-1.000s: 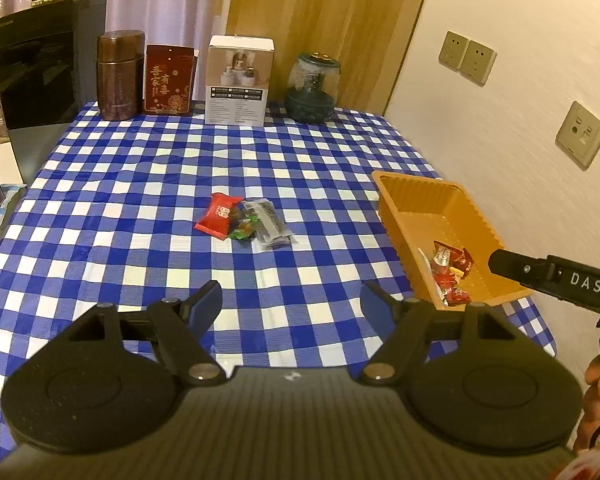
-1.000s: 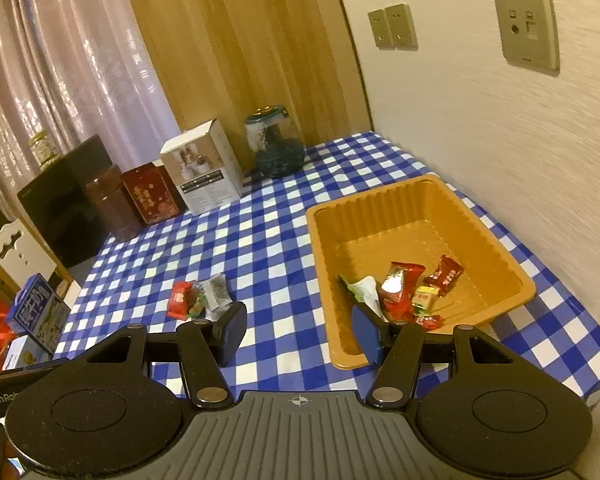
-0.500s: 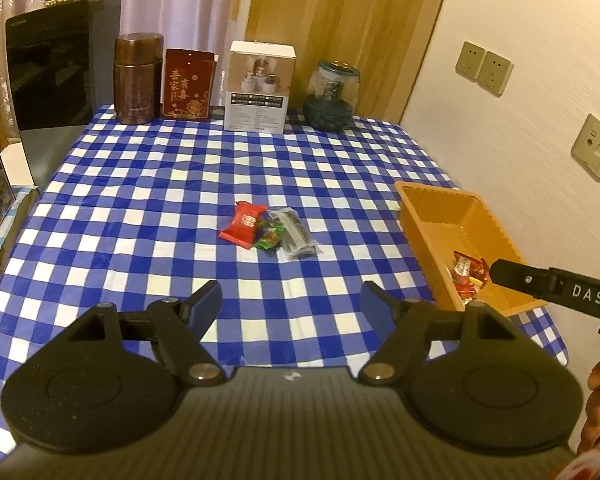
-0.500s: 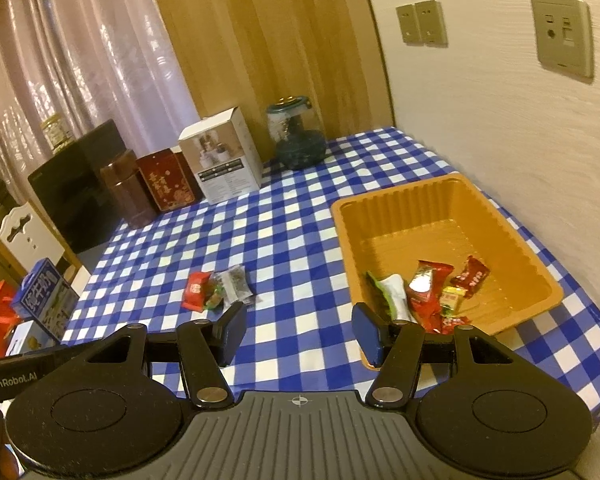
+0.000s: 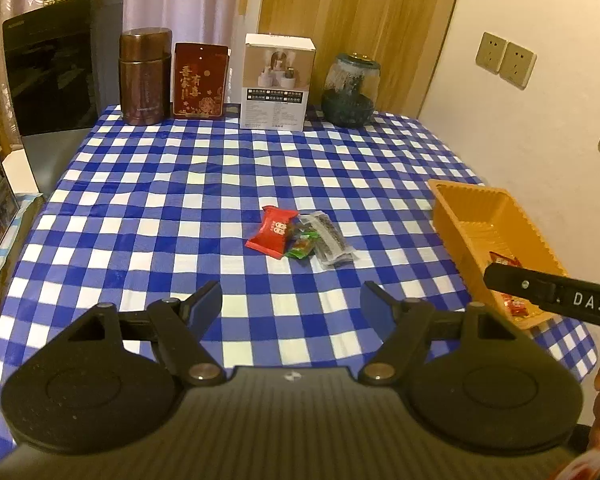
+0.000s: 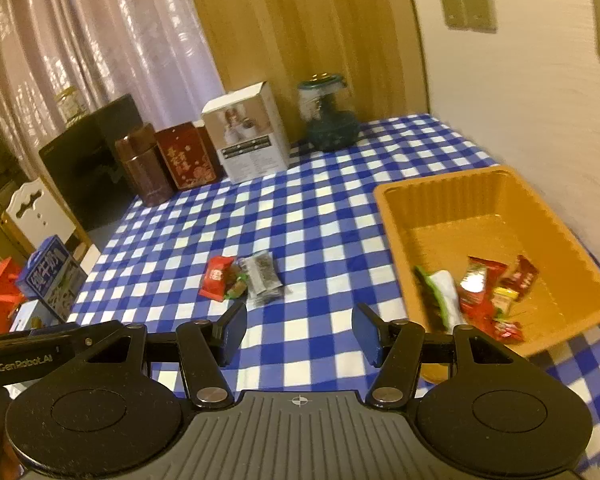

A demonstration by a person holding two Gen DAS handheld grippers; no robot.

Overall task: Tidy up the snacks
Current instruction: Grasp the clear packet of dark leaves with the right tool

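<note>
Orange tray (image 6: 496,216) right of frame holding several wrapped snacks, red packet (image 5: 273,232), green candy (image 5: 302,246) and grey sachet (image 5: 330,238) clustered mid-frame on blue checked cloth (image 5: 180,200), left gripper (image 5: 291,308) and right gripper (image 6: 299,332) both open, empty.

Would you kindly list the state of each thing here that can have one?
Left tongs: open, empty.
Right tongs: open, empty.
Orange tray: upright, partly filled with wrapped snacks at its near end.
Red packet: flat on the cloth, outside the tray.
Green candy: on the cloth between the red and clear packets.
Clear packet: flat on the cloth.
Glass jar: upright, lid on.
White box: upright, closed.
</note>
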